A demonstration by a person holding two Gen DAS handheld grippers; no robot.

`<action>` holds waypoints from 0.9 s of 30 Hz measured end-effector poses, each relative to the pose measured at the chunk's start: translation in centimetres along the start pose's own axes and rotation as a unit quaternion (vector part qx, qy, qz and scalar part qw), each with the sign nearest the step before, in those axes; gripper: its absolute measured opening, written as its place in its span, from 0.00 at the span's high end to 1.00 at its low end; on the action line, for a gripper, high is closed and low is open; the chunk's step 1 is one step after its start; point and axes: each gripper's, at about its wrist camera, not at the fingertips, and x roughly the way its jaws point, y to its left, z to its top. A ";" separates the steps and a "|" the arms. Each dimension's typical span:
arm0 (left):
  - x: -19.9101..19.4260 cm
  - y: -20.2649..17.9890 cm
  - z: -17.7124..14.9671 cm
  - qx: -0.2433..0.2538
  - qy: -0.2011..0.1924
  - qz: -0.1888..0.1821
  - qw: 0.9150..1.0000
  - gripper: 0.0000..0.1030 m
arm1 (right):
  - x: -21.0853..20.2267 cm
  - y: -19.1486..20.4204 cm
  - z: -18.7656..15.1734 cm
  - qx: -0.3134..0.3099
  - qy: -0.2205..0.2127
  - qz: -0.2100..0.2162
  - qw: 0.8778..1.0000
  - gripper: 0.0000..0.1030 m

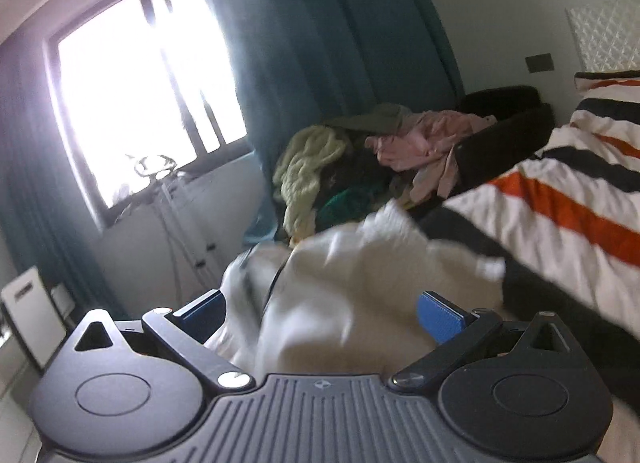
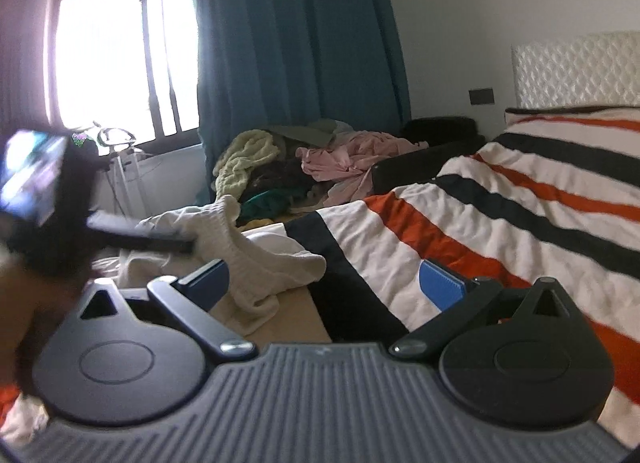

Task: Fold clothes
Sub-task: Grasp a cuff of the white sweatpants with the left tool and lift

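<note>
Striped bedding [image 2: 500, 215] carries one crumpled white garment [image 2: 256, 259] at its near edge, blurred, long axis unreadable. Both grippers spread wide: left gripper [image 1: 320, 313] around it, right gripper [image 2: 324, 283] empty beside it. Beyond, one heap of clothes [image 2: 304, 167], one teal curtain [image 2: 296, 35].

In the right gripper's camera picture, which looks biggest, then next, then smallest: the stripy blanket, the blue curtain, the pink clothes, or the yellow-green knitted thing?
Largest to smallest, as they look in the right wrist view:
1. stripy blanket, though it lies nearest the camera, which makes it look bigger
2. blue curtain
3. pink clothes
4. yellow-green knitted thing
The last two look close in size.
</note>
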 end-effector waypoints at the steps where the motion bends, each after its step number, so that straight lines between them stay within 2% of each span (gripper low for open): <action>1: 1.5 -0.9 1.4 0.004 -0.003 0.000 1.000 0.00 | 0.6 -0.2 -0.1 0.005 -0.001 -0.001 1.000 0.00; 5: 7.9 -4.2 4.8 0.035 0.002 0.025 0.999 0.00 | 3.5 -0.8 -1.2 0.010 0.010 -0.021 1.000 0.00; 7: 11.3 -5.9 5.7 0.052 0.031 0.033 0.998 0.02 | 4.6 -1.5 -2.0 0.020 0.020 -0.027 0.999 0.00; 10: 15.2 -7.3 6.2 0.058 0.076 0.039 0.995 0.09 | 5.7 -1.9 -2.9 0.026 0.031 -0.025 0.999 0.00; 11: 15.9 -7.4 6.2 0.059 0.081 0.043 0.994 0.14 | 6.1 -1.8 -3.2 0.024 0.034 -0.028 0.999 0.00; 12: 16.4 -7.4 6.2 0.058 0.082 0.045 0.994 0.35 | 6.5 -1.8 -3.4 0.020 0.034 -0.031 0.999 0.00; 13: 16.8 -7.3 6.1 0.056 0.081 0.046 0.994 0.49 | 6.8 -1.7 -3.5 0.019 0.037 -0.032 0.999 0.00; 14: 16.9 -6.9 6.1 0.047 0.086 0.038 0.995 0.58 | 7.0 -1.7 -3.7 0.017 0.039 -0.032 0.999 0.00; 15: 16.5 -6.4 6.1 0.039 0.089 0.027 0.995 0.86 | 7.0 -1.7 -3.8 0.014 0.040 -0.029 0.999 0.00; 16: 16.0 -5.9 6.2 0.033 0.090 0.017 0.995 0.92 | 6.9 -1.7 -4.0 0.010 0.040 -0.025 0.999 0.00; 21: 8.6 -2.2 6.7 0.038 0.016 -0.002 0.999 0.95 | 5.1 -2.4 -3.8 0.009 0.014 -0.039 0.999 0.00; 27: -3.9 4.1 5.0 -0.029 -0.044 -0.015 0.998 0.96 | 2.9 -1.4 -3.0 -0.032 -0.021 -0.054 0.998 0.00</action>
